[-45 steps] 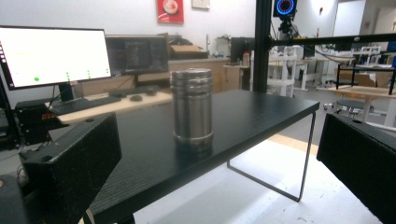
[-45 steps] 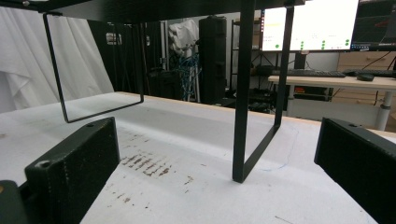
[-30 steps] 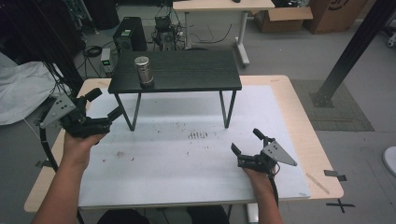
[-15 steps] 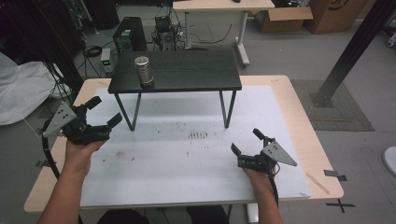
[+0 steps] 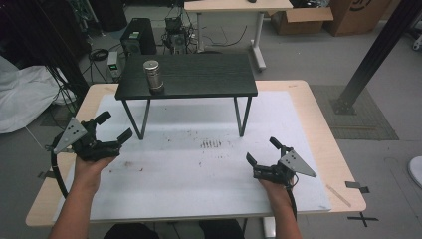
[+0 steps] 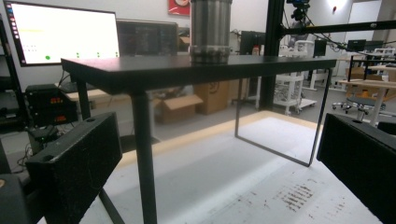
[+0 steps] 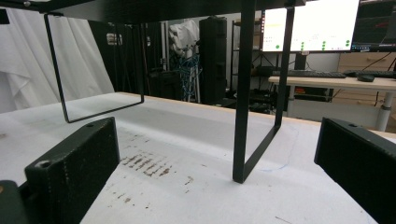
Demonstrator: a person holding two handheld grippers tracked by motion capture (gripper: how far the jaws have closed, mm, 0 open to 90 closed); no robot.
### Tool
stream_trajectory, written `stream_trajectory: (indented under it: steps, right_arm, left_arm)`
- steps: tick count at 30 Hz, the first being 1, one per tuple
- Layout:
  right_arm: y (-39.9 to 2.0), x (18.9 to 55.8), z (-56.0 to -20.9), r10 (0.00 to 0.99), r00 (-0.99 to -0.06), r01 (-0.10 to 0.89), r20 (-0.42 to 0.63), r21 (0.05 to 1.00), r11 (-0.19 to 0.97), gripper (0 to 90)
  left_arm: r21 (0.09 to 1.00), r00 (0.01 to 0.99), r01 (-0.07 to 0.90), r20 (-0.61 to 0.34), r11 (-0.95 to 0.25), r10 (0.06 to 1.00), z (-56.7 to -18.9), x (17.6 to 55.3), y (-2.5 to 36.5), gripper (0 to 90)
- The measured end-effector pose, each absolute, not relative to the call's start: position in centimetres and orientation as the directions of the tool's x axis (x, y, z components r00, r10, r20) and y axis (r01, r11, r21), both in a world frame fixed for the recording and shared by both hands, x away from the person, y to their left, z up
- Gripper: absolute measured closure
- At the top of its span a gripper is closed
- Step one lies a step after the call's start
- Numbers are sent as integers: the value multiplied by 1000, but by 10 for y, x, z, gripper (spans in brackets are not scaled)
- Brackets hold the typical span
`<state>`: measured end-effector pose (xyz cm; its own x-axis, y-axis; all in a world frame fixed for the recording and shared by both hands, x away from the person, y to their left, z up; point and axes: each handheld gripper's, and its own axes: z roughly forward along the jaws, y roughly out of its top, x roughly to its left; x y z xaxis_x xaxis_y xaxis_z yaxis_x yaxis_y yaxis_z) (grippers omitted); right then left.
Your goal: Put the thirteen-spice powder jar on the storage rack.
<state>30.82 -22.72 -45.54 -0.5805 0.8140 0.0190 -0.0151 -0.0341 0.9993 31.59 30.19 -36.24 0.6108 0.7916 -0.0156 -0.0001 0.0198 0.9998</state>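
Looking down from the high view, the metal cylinder (image 5: 153, 75) stands upright near the left end of the black shelf (image 5: 199, 79), which stands raised on thin legs over the white mat (image 5: 199, 169). The left gripper (image 5: 113, 128) hovers low beside the shelf's left front leg, jaws spread and empty; the cylinder lies ahead of it, up and slightly to its right. The right gripper (image 5: 262, 151) rests on the mat well apart from the shelf, jaws also apart and holding nothing. The left hand looks clearly the nearer one to the cylinder.

From the left gripper view, the cylinder (image 6: 211, 30) rises vertically on the shelf top (image 6: 187, 67), above the line of the wide-open jaws, its long axis straight up. Any approach would probably have to climb over the shelf edge and meet it from the side.

From the right gripper view, the open jaws frame the shelf's legs (image 7: 244, 93) and the stained mat (image 7: 154, 168).
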Motion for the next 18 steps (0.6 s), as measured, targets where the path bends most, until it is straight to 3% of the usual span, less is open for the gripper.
stream_trajectory:
  steps: [18]
  right_arm:
    - [-227,308,-455,813,-582,-14,19,999,-33,0]
  left_arm:
    - [998,589,8,-49,55,807,-394,311,301,4]
